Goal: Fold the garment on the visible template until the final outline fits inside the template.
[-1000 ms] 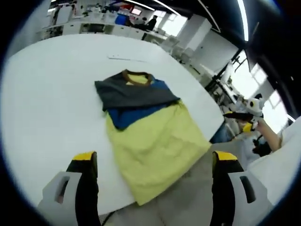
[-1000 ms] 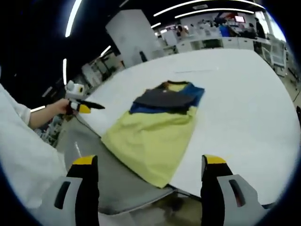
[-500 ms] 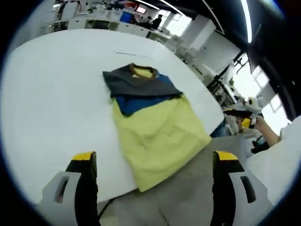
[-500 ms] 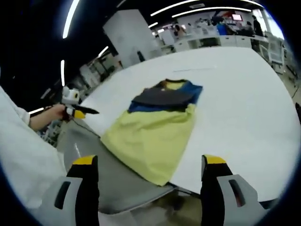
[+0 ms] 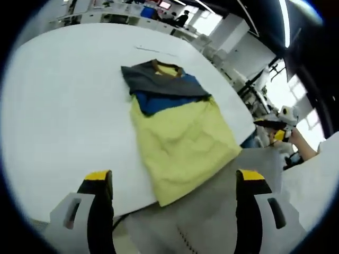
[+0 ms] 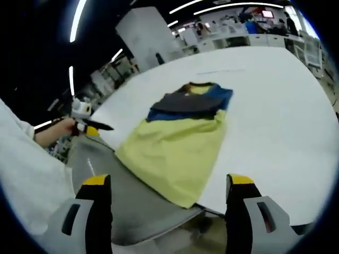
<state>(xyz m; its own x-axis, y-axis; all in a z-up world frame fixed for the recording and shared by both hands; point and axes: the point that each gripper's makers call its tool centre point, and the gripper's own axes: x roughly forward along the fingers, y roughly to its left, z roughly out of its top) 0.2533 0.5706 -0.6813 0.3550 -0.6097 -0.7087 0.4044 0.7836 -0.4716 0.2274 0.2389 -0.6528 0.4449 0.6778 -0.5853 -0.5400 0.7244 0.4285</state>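
Currently, the garment [image 5: 177, 132] [image 6: 177, 140] is laid flat on the white table [image 5: 63, 106] [image 6: 275, 116], sleeves folded in. Both the left gripper [image 5: 172, 182] and right gripper [image 6: 163, 188] are held apart from it, jaws released.

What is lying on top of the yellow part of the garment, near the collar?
On the garment, dark grey and blue sleeve parts are folded across the chest below the collar. The white table lies beneath; any template under the cloth is covered.

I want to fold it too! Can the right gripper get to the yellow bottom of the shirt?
Probably yes. The right gripper is open and empty, and the shirt's yellow hem hangs over the table edge just ahead of it, with nothing between them.
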